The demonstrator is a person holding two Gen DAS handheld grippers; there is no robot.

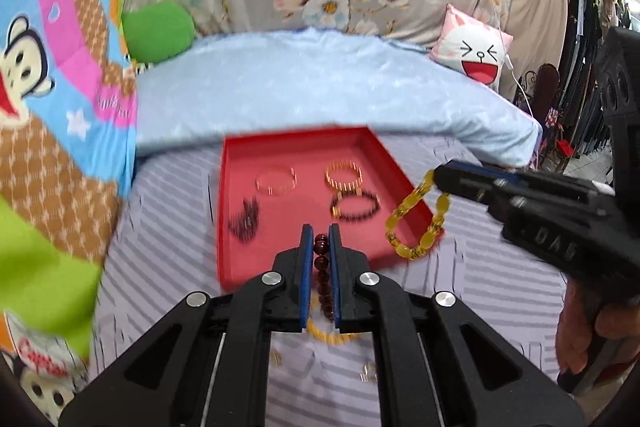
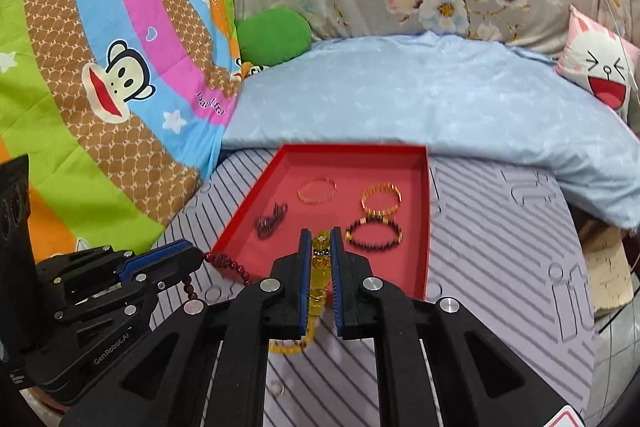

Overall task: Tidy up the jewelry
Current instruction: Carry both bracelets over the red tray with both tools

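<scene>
In the left wrist view my left gripper [image 1: 320,233] is shut on a dark red bead bracelet [image 1: 321,261] that hangs down between its blue pads. To the right, my right gripper [image 1: 438,177] is shut on a yellow amber link bracelet [image 1: 416,227] that dangles over the near right corner of the red tray [image 1: 296,135]. The right wrist view shows the same: the right gripper [image 2: 321,233] pinches the yellow bracelet [image 2: 320,267], and the left gripper [image 2: 198,259] holds the red beads [image 2: 228,264] by the tray's [image 2: 352,147] near left corner. Both hang above the striped mat.
In the tray lie a clear bangle [image 1: 276,181], a gold bracelet [image 1: 343,175], a black bead bracelet [image 1: 355,205] and a dark clip-like piece [image 1: 245,219]. A gold chain [image 1: 328,337] and small rings [image 1: 368,373] lie on the mat [image 1: 160,227]. A blue quilt [image 1: 320,79] lies behind the tray.
</scene>
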